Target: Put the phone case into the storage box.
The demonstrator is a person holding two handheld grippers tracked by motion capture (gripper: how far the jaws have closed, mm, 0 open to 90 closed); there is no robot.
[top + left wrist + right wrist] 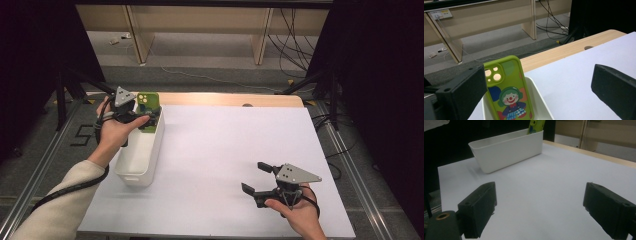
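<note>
A green phone case (pixel 507 90) printed with a clown in headphones stands upright at the far end of the white tub (pixel 142 160), leaning on its end wall. The left gripper (pixel 536 90) hangs over it, jaws wide, seemingly not touching. The left gripper view shows the print; the high view barely does. The right gripper (pixel 256 177) rests well apart, jaws wide, holding nothing.
</note>
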